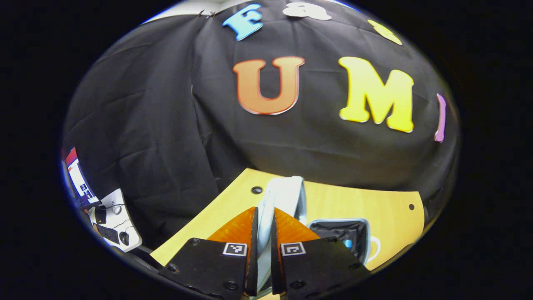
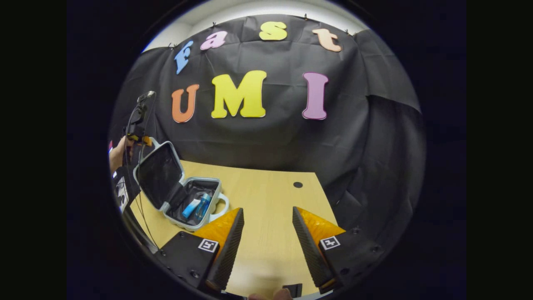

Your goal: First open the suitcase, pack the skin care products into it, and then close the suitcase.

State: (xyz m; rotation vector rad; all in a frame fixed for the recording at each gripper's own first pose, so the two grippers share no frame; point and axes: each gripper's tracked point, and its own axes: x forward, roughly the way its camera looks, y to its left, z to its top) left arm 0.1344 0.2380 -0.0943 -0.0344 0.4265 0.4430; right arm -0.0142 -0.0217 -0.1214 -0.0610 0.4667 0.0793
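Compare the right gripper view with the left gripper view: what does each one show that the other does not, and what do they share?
Right gripper view alone: the two blue skin care products inside the open suitcase, its dark lid lining, the right gripper open, and a hand. Left gripper view alone: the left gripper pinching the lid's edge up close, and a side desk. Shared: suitcase, wooden table, black cloth wall.

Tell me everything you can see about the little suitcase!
The suitcase is small, pale and hard-looking, with a dark lining and a looped handle. It lies open on the wooden table, its lid tilted up. Two blue skin care products lie inside. In the left gripper view, the left gripper pinches the lid's edge.
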